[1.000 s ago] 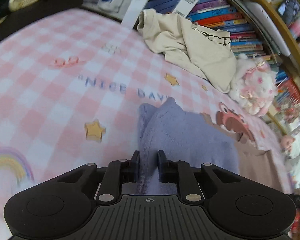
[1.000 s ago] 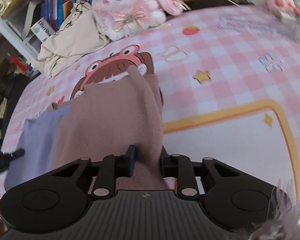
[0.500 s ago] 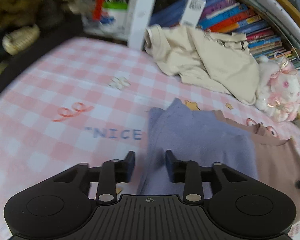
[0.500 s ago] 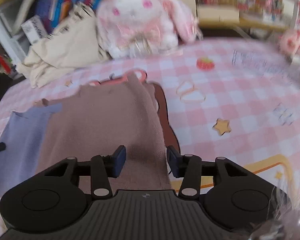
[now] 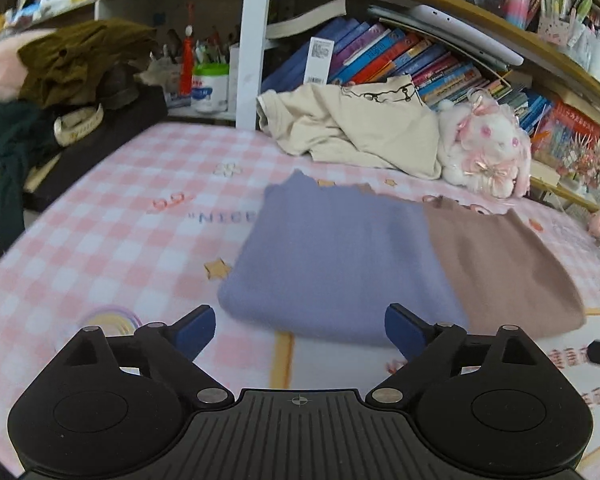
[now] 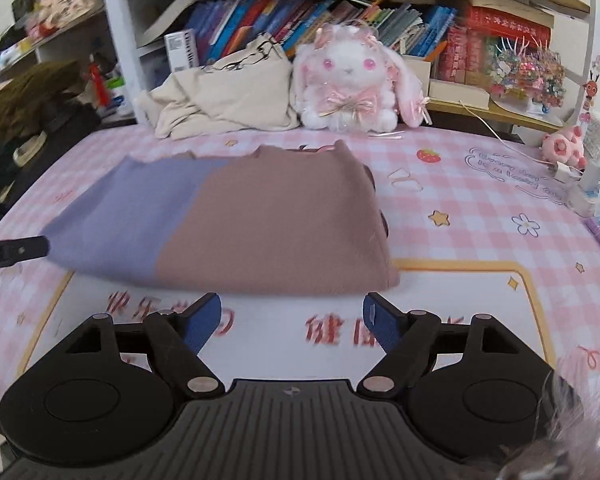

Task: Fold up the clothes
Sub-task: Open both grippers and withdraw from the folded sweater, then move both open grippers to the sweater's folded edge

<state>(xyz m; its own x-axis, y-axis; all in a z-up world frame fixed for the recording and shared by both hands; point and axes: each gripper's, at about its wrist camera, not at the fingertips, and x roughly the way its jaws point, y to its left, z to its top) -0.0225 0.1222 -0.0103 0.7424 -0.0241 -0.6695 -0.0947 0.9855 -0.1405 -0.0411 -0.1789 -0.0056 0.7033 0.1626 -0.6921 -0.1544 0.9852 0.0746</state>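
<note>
Your left gripper (image 5: 300, 330) and right gripper (image 6: 292, 320) both gape wide and hold nothing, each just short of the folded purple-and-brown sweater (image 6: 228, 220) lying flat at twelve o'clock on the pink checked mat (image 6: 480, 216).

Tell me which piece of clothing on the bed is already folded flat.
The purple and brown sweater, lying flat as a neat rectangle on the checked sheet. The cream shirt behind it is still a crumpled heap against the books.
</note>
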